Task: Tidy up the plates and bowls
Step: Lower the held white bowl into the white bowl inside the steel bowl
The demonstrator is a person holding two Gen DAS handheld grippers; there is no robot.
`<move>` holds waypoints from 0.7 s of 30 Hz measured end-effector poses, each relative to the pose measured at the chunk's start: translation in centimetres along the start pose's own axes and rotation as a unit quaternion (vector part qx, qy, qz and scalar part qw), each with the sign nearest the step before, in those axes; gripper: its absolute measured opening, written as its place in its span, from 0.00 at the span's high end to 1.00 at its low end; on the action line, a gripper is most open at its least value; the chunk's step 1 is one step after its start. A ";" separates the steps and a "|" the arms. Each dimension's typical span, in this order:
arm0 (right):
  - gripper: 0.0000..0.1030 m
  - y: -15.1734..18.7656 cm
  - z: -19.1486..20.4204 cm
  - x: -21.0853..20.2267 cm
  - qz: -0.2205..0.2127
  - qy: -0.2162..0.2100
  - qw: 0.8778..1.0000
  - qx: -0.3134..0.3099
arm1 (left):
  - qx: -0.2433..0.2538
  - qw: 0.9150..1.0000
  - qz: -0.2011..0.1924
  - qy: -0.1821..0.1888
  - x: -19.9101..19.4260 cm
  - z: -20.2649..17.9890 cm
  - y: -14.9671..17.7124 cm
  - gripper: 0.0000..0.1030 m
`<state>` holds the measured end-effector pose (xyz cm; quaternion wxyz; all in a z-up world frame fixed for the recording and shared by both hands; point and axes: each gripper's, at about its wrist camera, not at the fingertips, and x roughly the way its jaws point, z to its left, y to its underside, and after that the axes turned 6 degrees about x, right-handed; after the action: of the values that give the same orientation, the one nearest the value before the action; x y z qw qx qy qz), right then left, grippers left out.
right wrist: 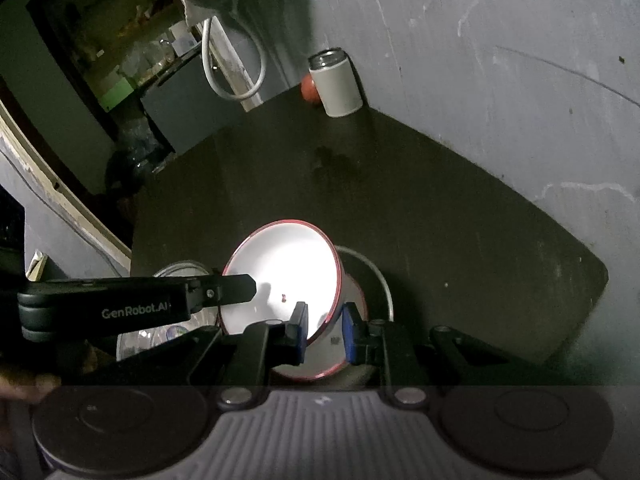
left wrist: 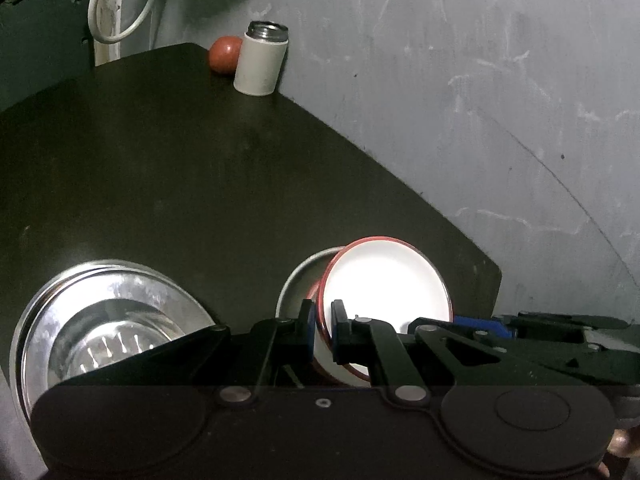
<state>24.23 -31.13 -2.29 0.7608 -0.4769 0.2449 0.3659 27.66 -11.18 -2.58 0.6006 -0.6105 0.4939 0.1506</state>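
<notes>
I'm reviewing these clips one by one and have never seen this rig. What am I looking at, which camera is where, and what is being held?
No robot: a person holds two handheld grippers, each with a fisheye camera looking along its fingers. Both the left gripper and the right gripper pinch the rim of a tilted, red-rimmed white bowl over a metal bowl. On the dark table also lie stacked steel plates, a white flask and a red ball.

Left claw (left wrist: 323,330) black w/ blue pads, right claw (right wrist: 325,330) same, "GenRobot.AI" mark
</notes>
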 end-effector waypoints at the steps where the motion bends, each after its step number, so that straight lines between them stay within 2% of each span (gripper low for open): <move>1: 0.80 0.1 0.0 0.0 0.003 0.002 1.000 0.001 | 0.001 1.000 0.003 -0.002 0.1 -0.1 0.1 0.93; 21: 0.79 -0.6 -0.7 1.0 0.028 0.009 1.000 0.003 | 0.007 0.999 0.032 -0.012 0.8 -0.9 0.6 0.90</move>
<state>25.24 -31.64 -3.00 0.7494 -0.4708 0.2665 0.3818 27.18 -12.15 -3.37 0.6059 -0.5883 0.5066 0.1736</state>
